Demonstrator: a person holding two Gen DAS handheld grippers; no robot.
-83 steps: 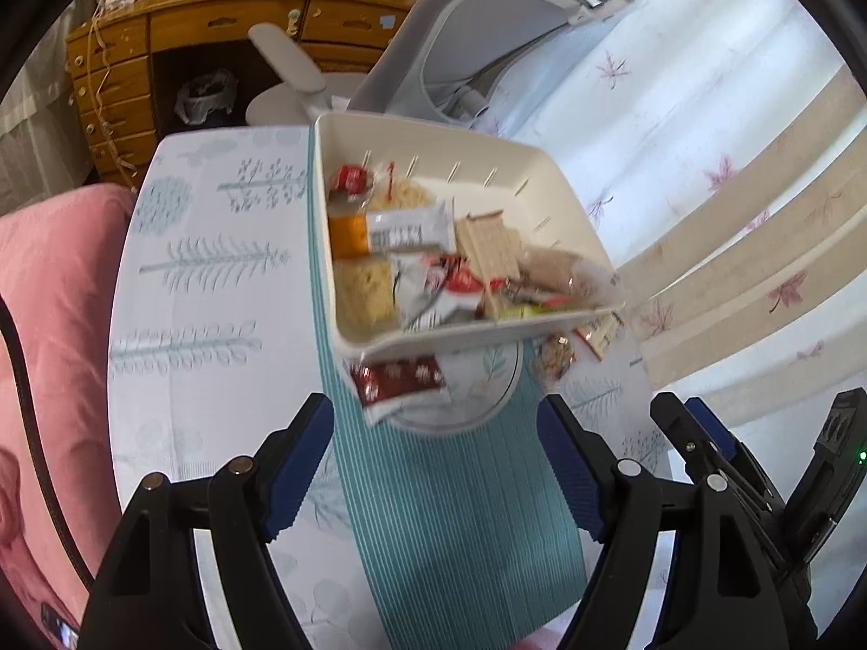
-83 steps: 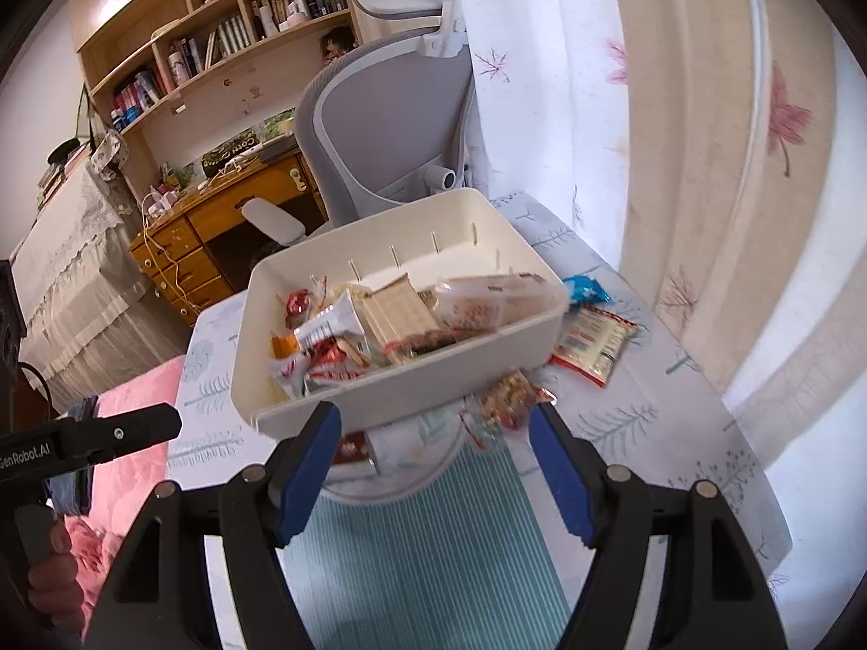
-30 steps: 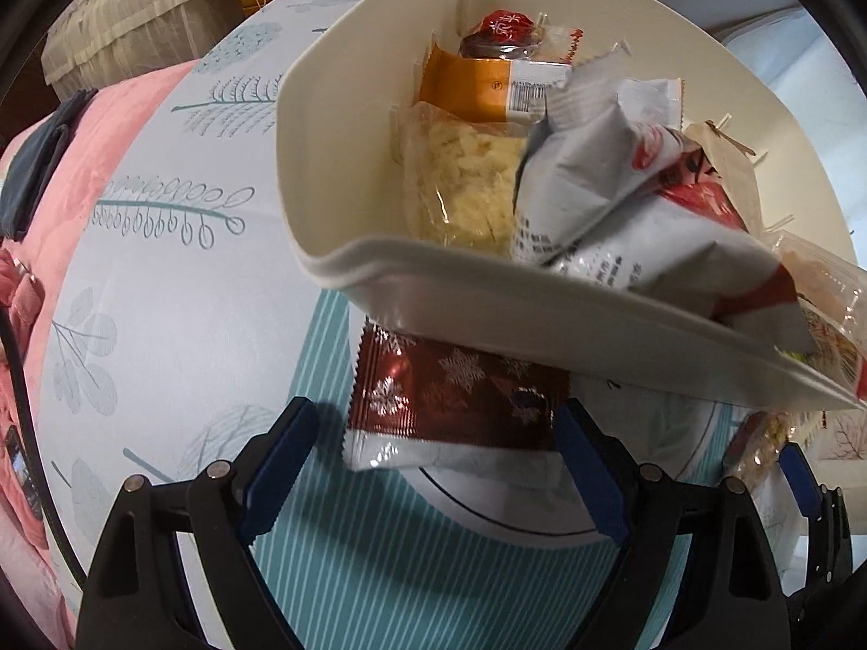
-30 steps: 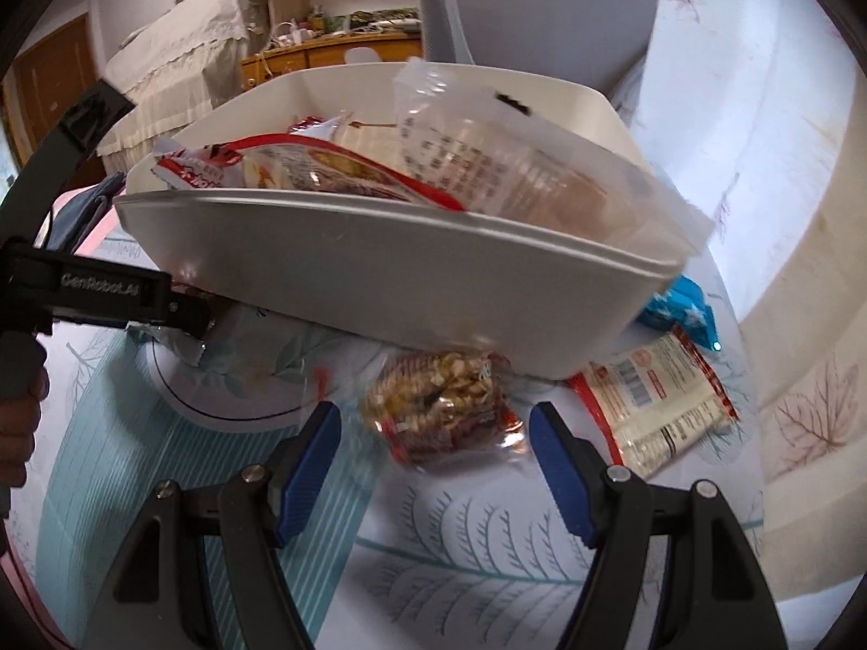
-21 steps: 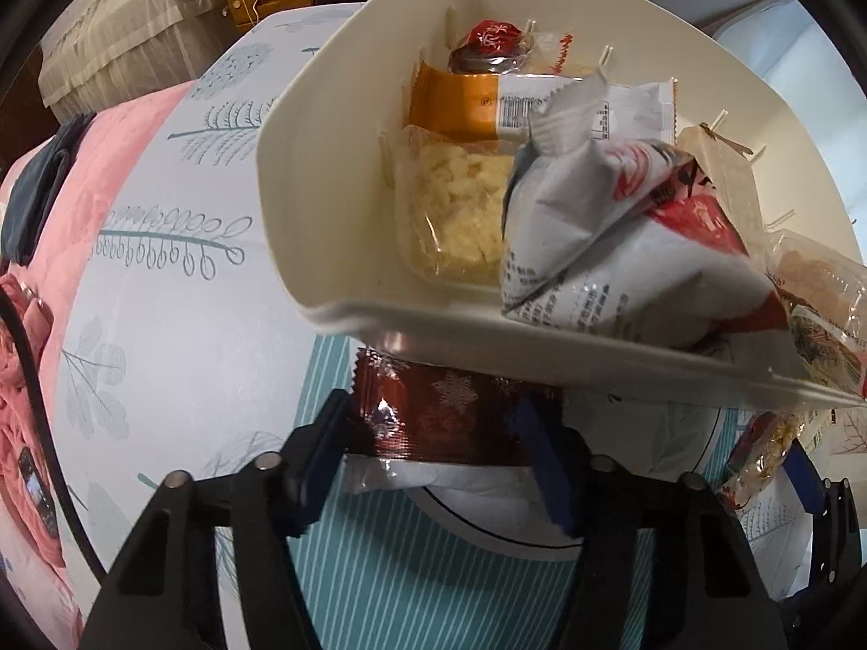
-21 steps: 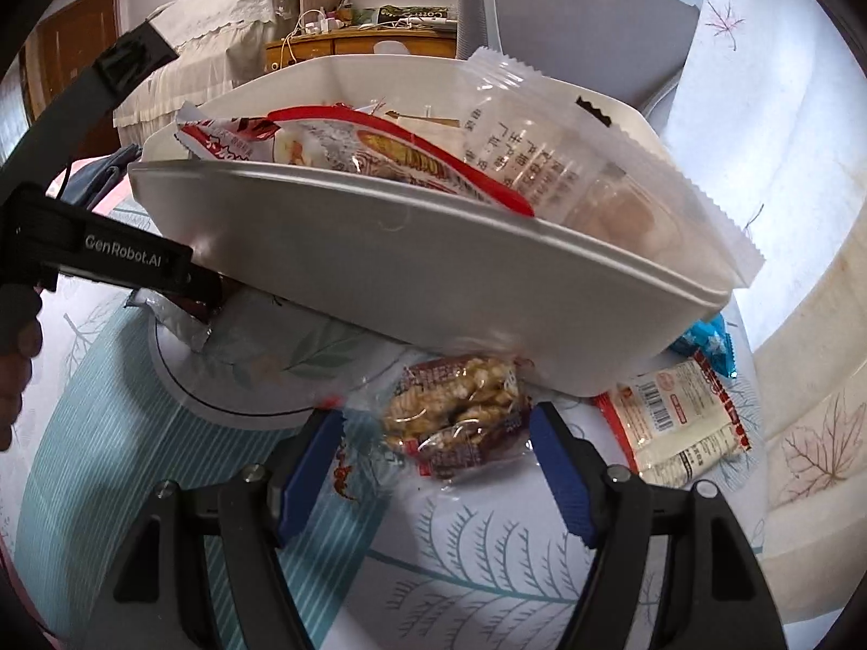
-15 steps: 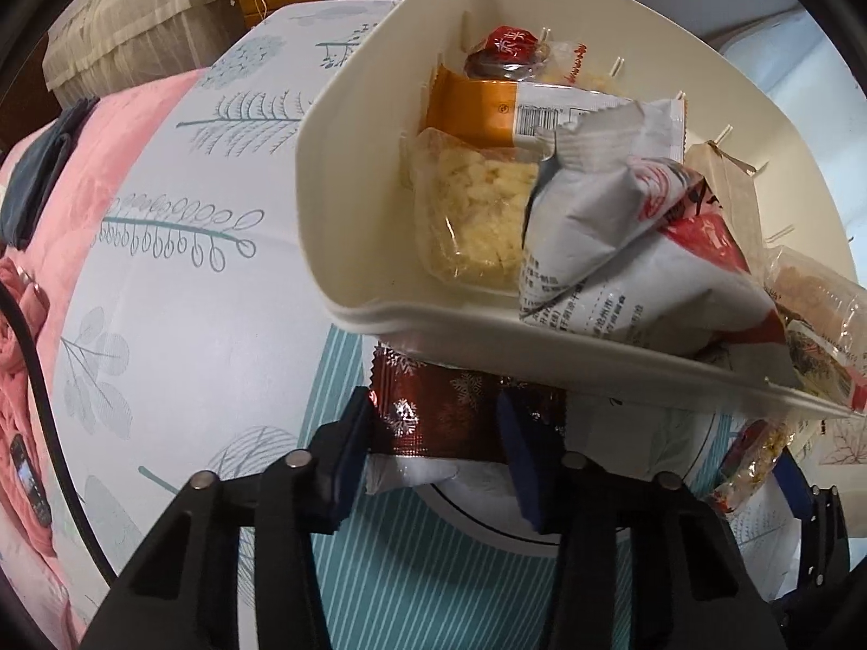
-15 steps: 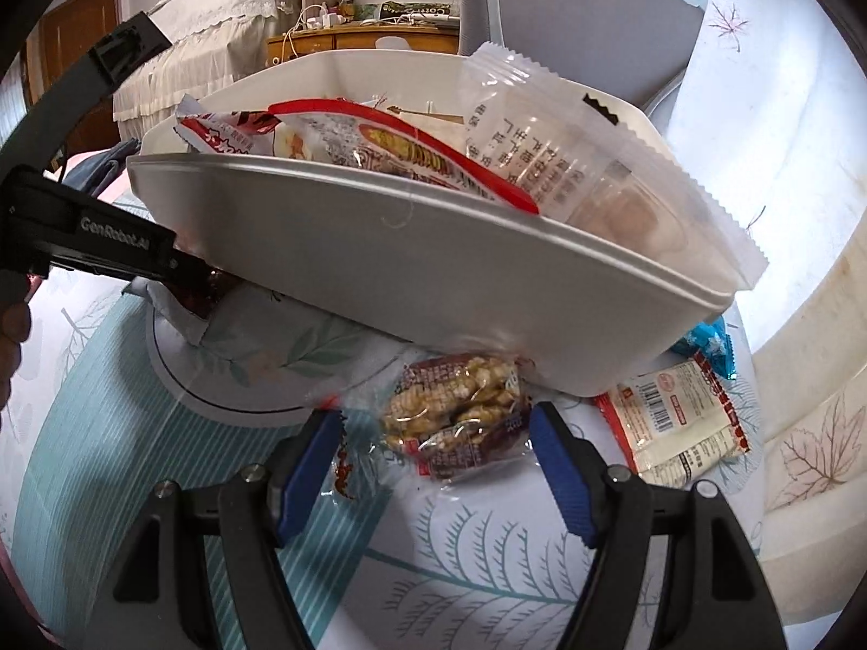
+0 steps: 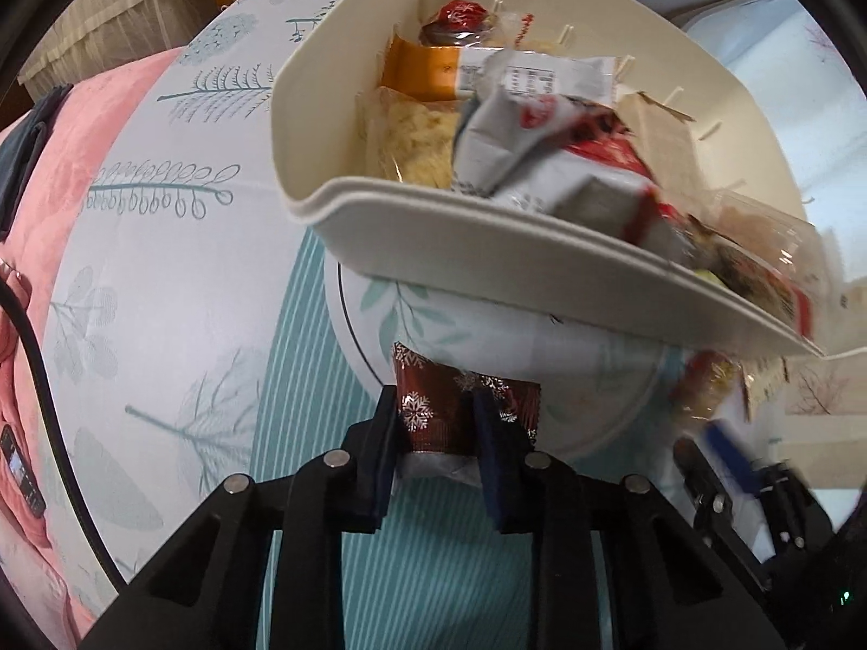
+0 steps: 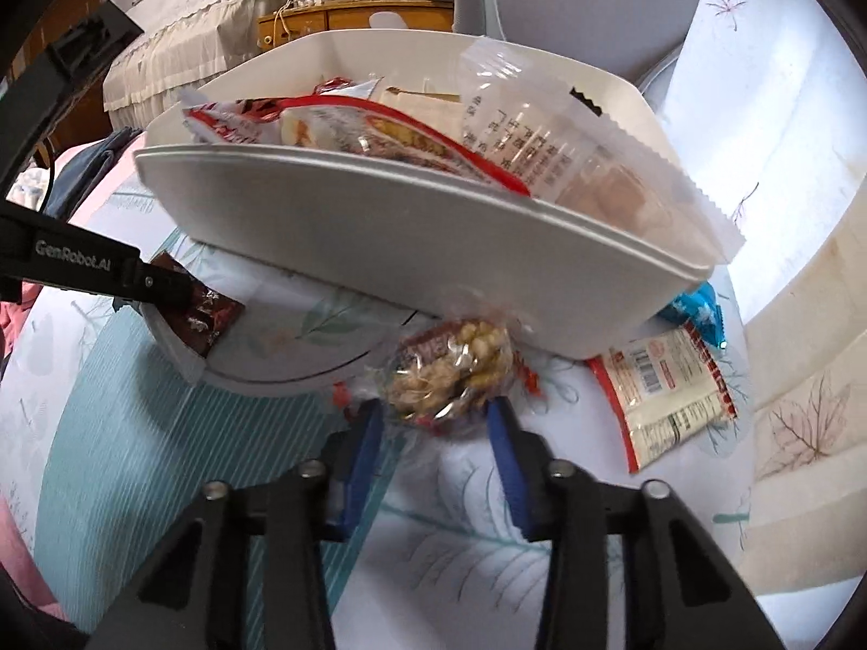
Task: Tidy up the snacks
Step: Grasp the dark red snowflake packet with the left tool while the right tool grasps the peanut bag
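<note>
now brown packet between left tongs

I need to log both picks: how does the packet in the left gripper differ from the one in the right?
The dark red snowflake packet is opaque foil; the clear nut packet shows its nuts. The snowflake packet is flat, the nut packet lumpy and bulging. The snowflake packet lies on the round plate, the nut packet beside it on the tablecloth. Both sit pinched between shut jaws, just outside the white bin.

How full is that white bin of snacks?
Quite full. The white bin is heaped with packets, and a clear wrapper and a red-edged bag rise above its near rim.
</note>
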